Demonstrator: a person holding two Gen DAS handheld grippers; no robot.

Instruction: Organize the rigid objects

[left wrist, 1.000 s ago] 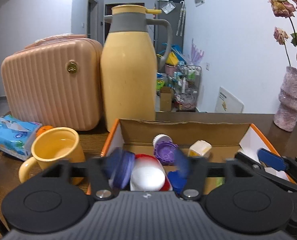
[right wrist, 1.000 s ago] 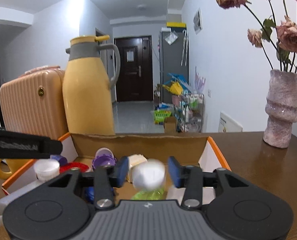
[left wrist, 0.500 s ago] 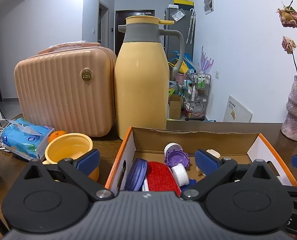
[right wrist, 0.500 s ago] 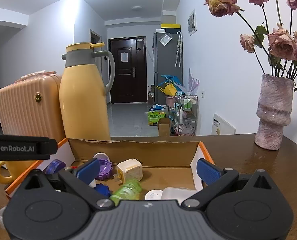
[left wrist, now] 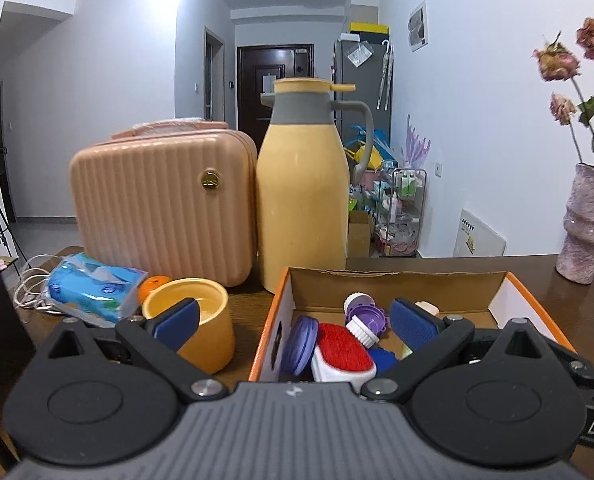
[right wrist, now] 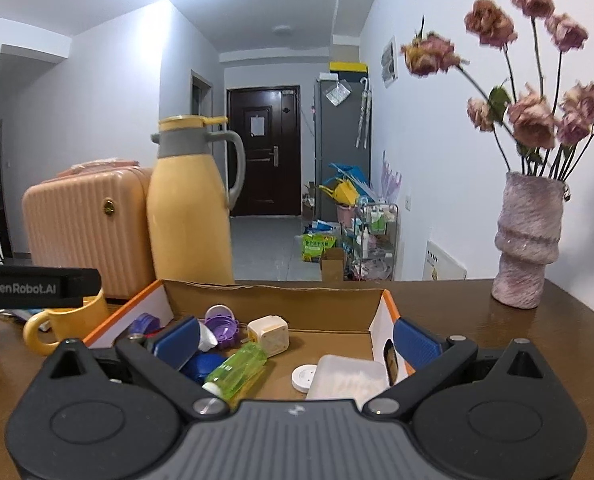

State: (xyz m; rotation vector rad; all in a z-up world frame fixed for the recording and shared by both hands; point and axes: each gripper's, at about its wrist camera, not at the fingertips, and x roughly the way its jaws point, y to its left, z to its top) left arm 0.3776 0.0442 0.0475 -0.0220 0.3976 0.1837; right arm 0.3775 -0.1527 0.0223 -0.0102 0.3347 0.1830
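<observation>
Two grippers sit low in the frames, jaws wide apart, holding nothing. The left gripper [left wrist: 295, 320] and right gripper [right wrist: 295, 336] have both just opened. Past them, in the middle, is the box [right wrist: 273, 300]. Inside lie a red brush [left wrist: 343, 350], purple lid [right wrist: 221, 326], green bottle [right wrist: 239, 372] and white plug [right wrist: 269, 334]. Left of the box stands a mug [left wrist: 195, 332]. Behind it are a jug [left wrist: 303, 200] and case [left wrist: 161, 208]. Far right is a vase [right wrist: 527, 240].

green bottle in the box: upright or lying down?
Lying down. In the right wrist view the green bottle rests on its side on the cardboard box floor, white cap toward the camera.
</observation>
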